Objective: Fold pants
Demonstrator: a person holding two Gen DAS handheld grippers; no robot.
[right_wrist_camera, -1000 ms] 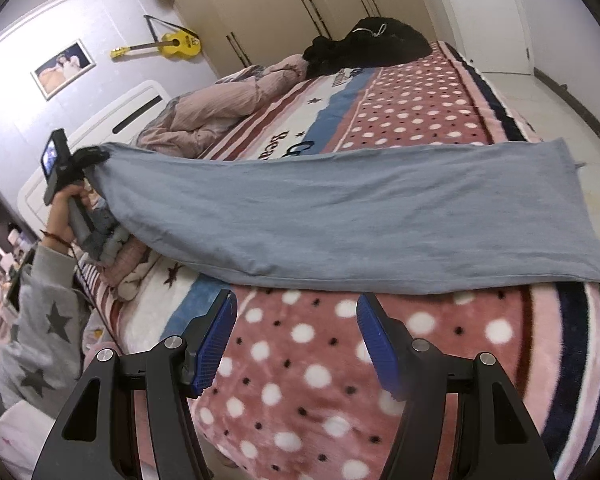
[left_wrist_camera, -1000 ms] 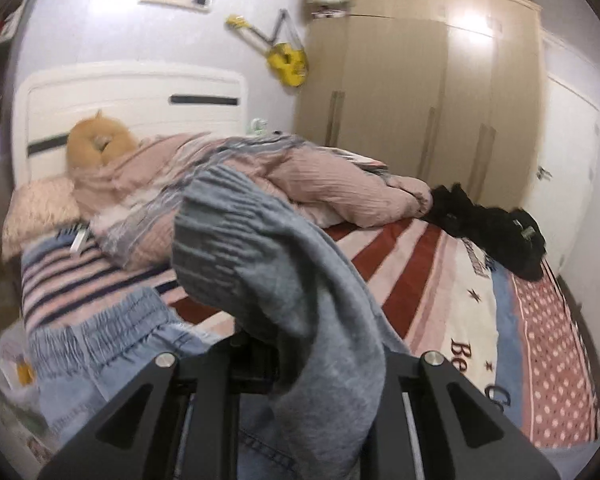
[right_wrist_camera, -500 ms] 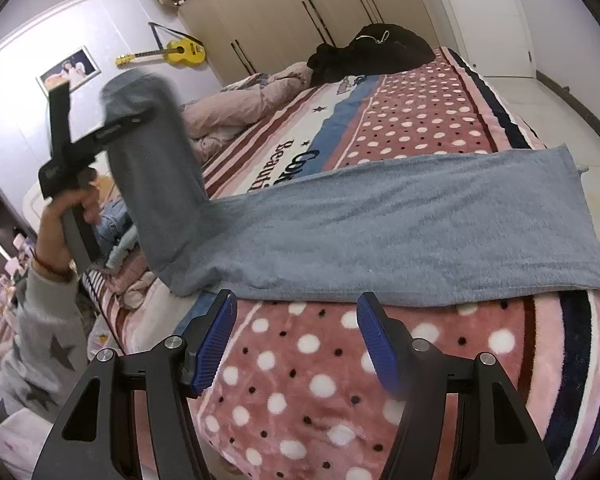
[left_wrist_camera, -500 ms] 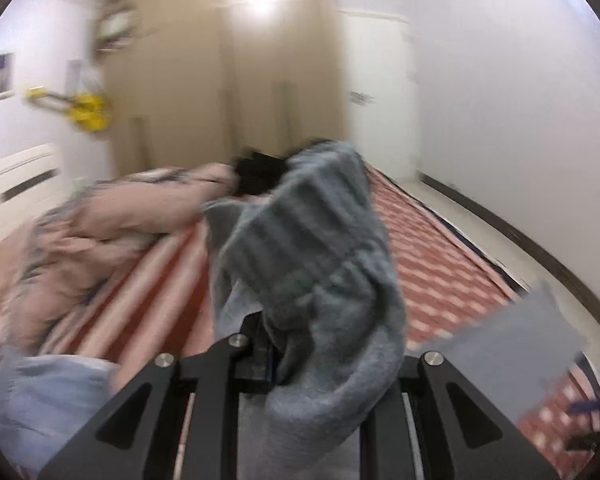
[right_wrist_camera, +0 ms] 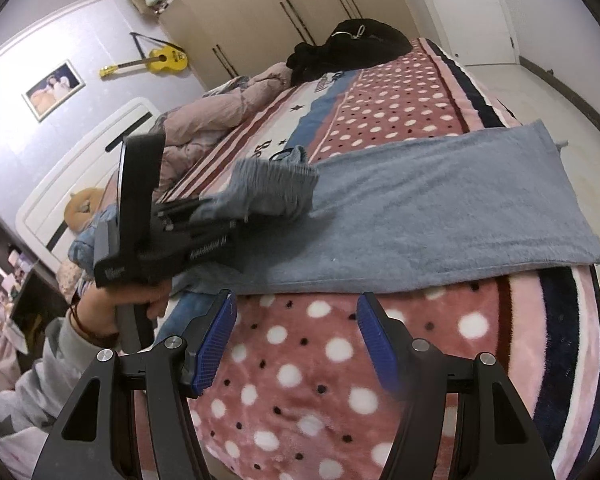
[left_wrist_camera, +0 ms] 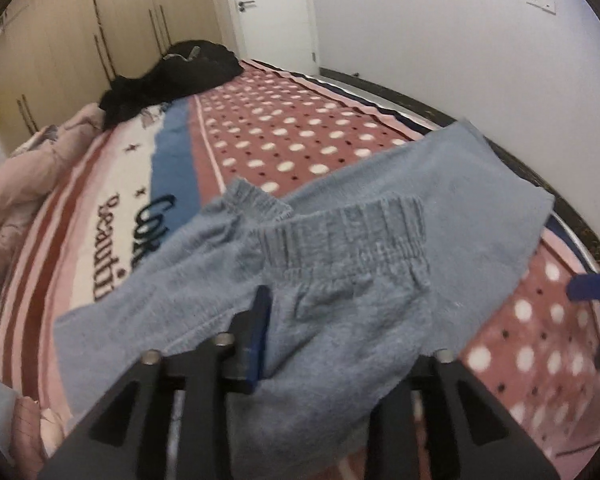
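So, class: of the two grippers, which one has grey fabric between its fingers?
The left gripper: the grey pants waistband sits between its opening jaws. The right gripper hovers empty over the dotted blanket.

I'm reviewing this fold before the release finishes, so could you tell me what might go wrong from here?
1. The left gripper is opening with the grey-blue knit pants between its jaws; the elastic waistband already lies skewed and bunched, so the fold may land crooked.
2. The pants' leg end sits at the edge of the polka-dot pink blanket and could slip off.
3. The open right gripper holds nothing down.
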